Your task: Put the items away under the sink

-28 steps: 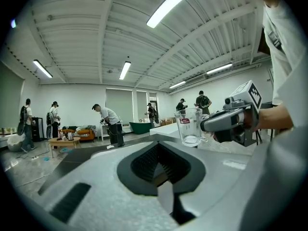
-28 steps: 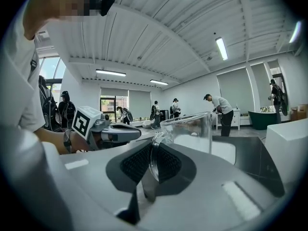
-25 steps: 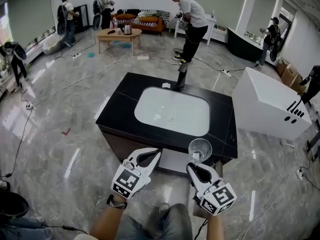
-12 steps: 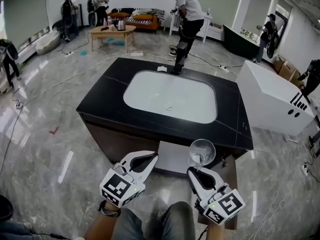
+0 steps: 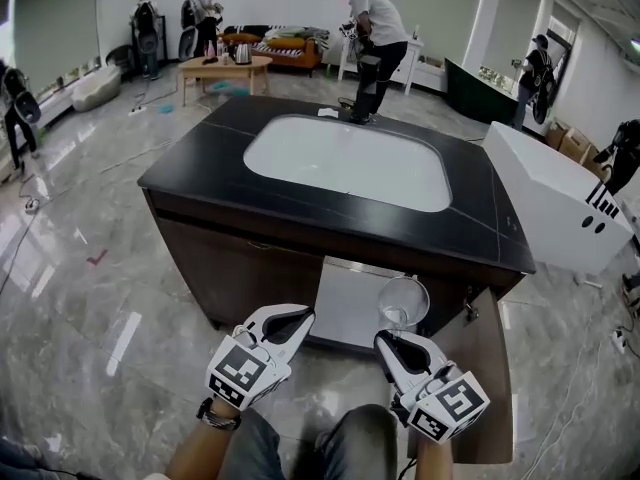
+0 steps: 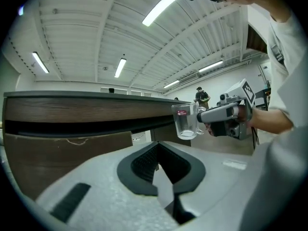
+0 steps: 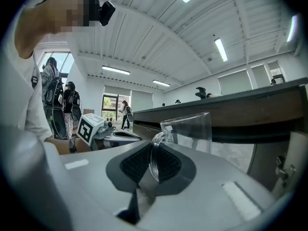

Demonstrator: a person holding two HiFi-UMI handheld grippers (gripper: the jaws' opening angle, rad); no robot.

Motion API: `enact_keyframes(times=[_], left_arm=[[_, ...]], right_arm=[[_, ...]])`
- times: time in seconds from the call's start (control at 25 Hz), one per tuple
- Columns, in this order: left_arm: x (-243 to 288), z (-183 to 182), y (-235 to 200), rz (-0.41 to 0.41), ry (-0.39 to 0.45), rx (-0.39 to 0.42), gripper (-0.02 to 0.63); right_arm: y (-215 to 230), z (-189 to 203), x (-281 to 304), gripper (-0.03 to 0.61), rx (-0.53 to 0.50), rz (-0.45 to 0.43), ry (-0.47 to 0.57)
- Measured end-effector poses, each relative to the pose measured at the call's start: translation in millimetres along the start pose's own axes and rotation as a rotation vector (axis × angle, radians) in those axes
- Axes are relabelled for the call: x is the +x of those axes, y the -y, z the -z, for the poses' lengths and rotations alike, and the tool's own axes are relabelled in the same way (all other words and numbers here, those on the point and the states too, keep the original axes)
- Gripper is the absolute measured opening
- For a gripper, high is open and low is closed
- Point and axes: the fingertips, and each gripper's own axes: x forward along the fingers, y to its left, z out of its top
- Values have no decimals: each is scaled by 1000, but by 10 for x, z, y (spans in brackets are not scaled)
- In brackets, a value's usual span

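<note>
1. Low before the cabinet, my right claw is clamped on the handle of the mug. Its own view shows the clear loop pinched between the dark pads.
2. The mug is clear glass, upright with its mouth up, and hangs in the air just past the claw's tips (a small red label near its rim shows in the left gripper view).
3. It sits lower than the black counter, in front of the pale opening under the sink. Whether it is already inside the cabinet's front line I cannot tell.
4. My left claw has its jaws together with nothing between them. It is beside the right one, apart from it, at about the same height.
5. Seen from the left gripper view, the mug is off to the right of my left claw, well clear of it, against the counter's edge.
6. The brown door stands swung open on the right, just beside my right claw.
7. The sink is a white basin set in the counter (several people stand about on the shiny grey floor beyond it).
</note>
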Motion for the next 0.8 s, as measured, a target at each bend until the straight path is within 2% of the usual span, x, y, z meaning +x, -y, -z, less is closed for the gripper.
enact_keyframes(times=[0.24, 0.56, 0.8], left_arm=[[49, 339, 105, 8, 1, 5, 3], [107, 754, 161, 6, -5, 24, 3], [151, 941, 116, -5, 0, 16, 3]], right_arm=[[106, 439, 83, 20, 1, -16, -2], [328, 954, 176, 20, -20, 8, -41], [553, 1235, 366, 20, -59, 37, -28]])
